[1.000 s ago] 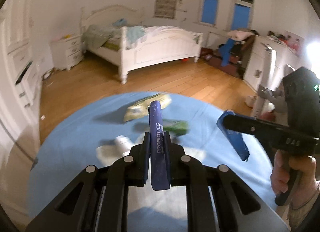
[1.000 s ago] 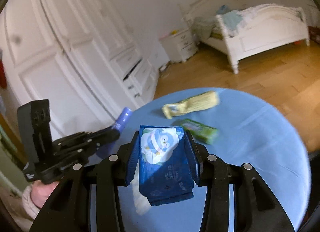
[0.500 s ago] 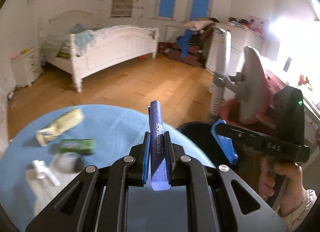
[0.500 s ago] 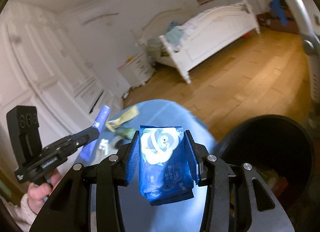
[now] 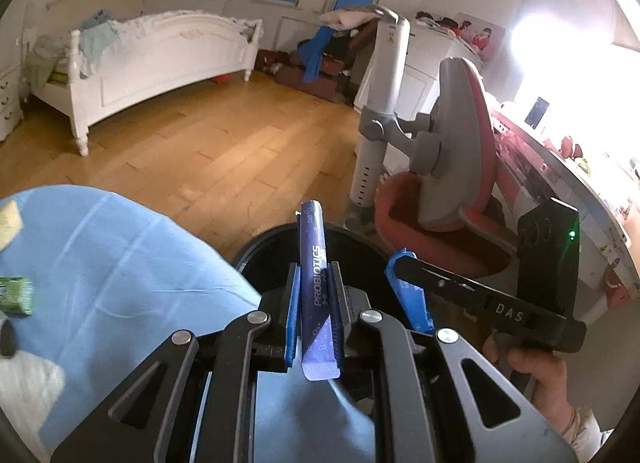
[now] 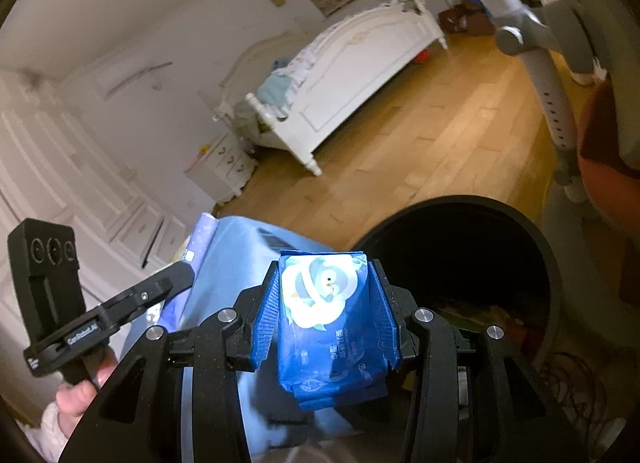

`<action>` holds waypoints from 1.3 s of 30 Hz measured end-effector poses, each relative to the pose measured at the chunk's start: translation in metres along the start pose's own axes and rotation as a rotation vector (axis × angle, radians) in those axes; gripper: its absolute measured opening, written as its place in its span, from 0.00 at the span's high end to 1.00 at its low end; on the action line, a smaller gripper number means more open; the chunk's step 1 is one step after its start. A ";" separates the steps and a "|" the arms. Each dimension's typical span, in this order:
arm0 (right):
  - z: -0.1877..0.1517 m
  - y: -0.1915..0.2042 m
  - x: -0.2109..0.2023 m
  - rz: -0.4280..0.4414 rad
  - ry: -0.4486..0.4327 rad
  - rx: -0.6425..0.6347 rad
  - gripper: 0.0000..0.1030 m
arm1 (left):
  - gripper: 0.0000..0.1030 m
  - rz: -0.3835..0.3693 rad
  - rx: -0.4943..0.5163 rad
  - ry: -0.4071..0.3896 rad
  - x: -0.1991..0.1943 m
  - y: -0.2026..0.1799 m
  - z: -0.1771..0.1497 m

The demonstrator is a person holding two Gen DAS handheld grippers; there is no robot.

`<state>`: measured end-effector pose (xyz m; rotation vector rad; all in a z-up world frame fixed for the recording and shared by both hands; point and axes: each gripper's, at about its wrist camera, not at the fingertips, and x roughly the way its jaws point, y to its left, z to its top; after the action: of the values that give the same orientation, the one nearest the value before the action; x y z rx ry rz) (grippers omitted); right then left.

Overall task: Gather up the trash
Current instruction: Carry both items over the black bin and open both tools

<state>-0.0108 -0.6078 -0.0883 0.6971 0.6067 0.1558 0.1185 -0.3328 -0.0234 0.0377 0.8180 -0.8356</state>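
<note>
- Left gripper (image 5: 314, 299) is clamping a purple PROBIOTICS stick sachet (image 5: 316, 283) between its blue pads (image 5: 291, 319); the sachet is standing upright, sticking out past the fingertips and hanging a bit below them too.
- Right gripper (image 6: 326, 315) is squeezing a blue tissue pack (image 6: 328, 323) with a penguin print; the pack is filling the gap pad to pad, its lower end poking out below the fingers.
- Black trash bin (image 6: 460, 247) is sitting just ahead and right of the right fingers, some rubbish showing inside. In the left wrist view the bin (image 5: 256, 259) rim is showing directly behind the sachet tip.
- Blue-covered table (image 5: 120, 263) is lying left of the left fingers, edge touching or just beside the bin; can't tell which.
- Green packet (image 5: 16, 295) is lying on the table, far left of the left fingers, well apart from them.
- Right gripper is showing right of the left fingers, a hand (image 5: 532, 375) wrapping its grip.
</note>
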 end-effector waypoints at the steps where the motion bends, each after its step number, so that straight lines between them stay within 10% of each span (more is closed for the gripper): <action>1: -0.001 -0.005 0.000 -0.005 0.000 0.011 0.58 | 0.86 -0.005 -0.001 0.006 0.004 -0.003 -0.001; 25: -0.007 -0.048 0.003 -0.049 0.024 0.115 0.48 | 0.83 -0.035 0.035 0.112 0.060 -0.033 0.002; 27: -0.006 -0.050 -0.001 -0.059 0.006 0.136 0.28 | 0.76 -0.036 0.044 0.121 0.061 -0.036 0.002; 31: -0.007 -0.047 -0.004 -0.063 0.003 0.141 0.27 | 0.31 0.016 0.052 0.083 0.051 -0.039 0.000; 39: -0.006 -0.017 0.007 -0.040 0.031 0.087 0.27 | 0.28 0.104 -0.003 0.008 -0.001 -0.009 -0.007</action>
<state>-0.0095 -0.6149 -0.1061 0.7673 0.6596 0.1042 0.1075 -0.3363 -0.0252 0.0804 0.8181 -0.7361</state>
